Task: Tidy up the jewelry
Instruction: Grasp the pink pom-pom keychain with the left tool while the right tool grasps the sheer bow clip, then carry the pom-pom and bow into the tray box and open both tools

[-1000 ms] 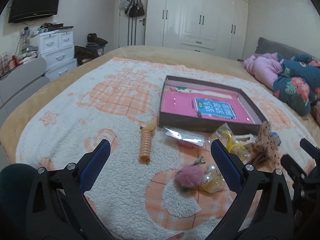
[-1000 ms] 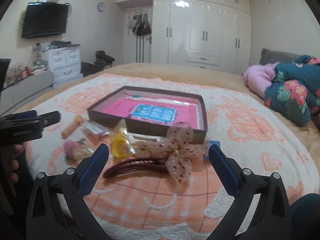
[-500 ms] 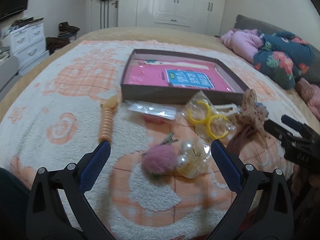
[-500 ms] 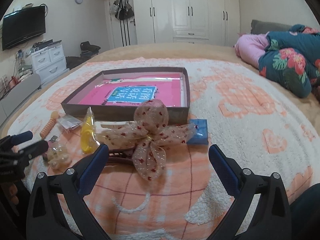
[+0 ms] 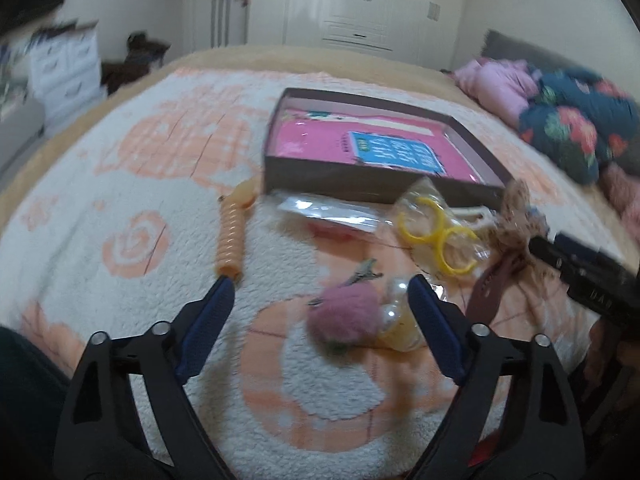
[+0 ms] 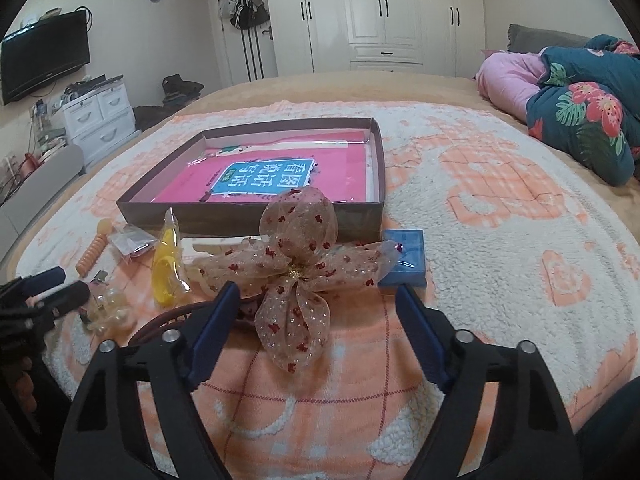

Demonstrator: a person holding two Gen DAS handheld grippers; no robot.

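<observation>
On the bed blanket lies a pink pompom clip (image 5: 344, 314) between the fingers of my left gripper (image 5: 320, 292), whose jaws are closing without touching it. A bag of pearl pieces (image 5: 394, 312) lies against its right finger. My right gripper (image 6: 318, 296) is also closing, with the lower loop of a sheer dotted bow (image 6: 296, 256) between its fingers, untouched. The bow sits on a dark red headband (image 6: 160, 320). Behind stands a shallow brown box (image 6: 224, 218) with a pink book inside.
An orange spiral hair tie (image 5: 230, 240), a clear packet (image 5: 332, 212) and bagged yellow rings (image 5: 440, 236) lie before the box (image 5: 360, 180). A small blue box (image 6: 404, 256) sits right of the bow. Pillows and a floral quilt (image 6: 580, 120) are far right.
Both grippers' jaws have narrowed. The left gripper dipped toward the pompom, which now lies between its fingers. The right gripper moved in over the bow.
</observation>
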